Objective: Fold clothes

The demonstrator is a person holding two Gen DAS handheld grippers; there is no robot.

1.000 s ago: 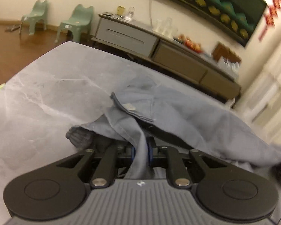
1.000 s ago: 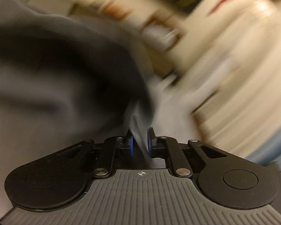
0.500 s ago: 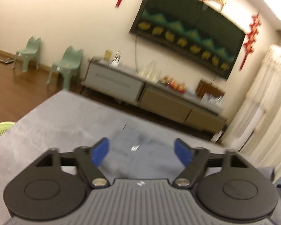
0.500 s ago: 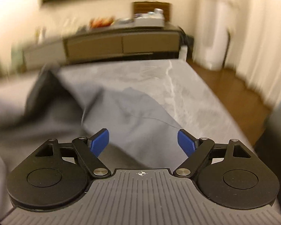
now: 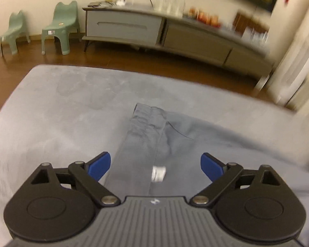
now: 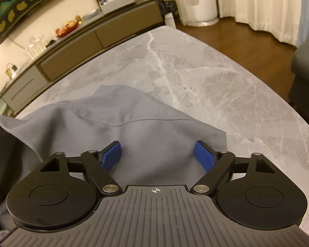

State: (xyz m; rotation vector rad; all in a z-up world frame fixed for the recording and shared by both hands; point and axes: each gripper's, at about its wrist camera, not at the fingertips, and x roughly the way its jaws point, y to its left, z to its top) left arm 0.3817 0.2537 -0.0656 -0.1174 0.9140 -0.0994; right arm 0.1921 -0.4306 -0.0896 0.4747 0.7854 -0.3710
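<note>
I have both the left hand-held gripper (image 5: pixel 155 165) and the right hand-held gripper (image 6: pixel 157 154) released, their jaws having just opened and the right since narrowed slightly, above the limp, light grey trousers (image 6: pixel 117 127) on the marble worktop (image 6: pixel 206 78); I'd pinch the stiffer hemmed edge (image 6: pixel 218 138) toward the worktop's right edge.

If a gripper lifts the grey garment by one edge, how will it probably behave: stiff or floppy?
Probably floppy: the grey garment lies in soft folds and creases on the marble table, so it would likely sag and unfold. It looks thin and light. Its woven surface seems not slippery, so the open right gripper should grip it well.
</note>
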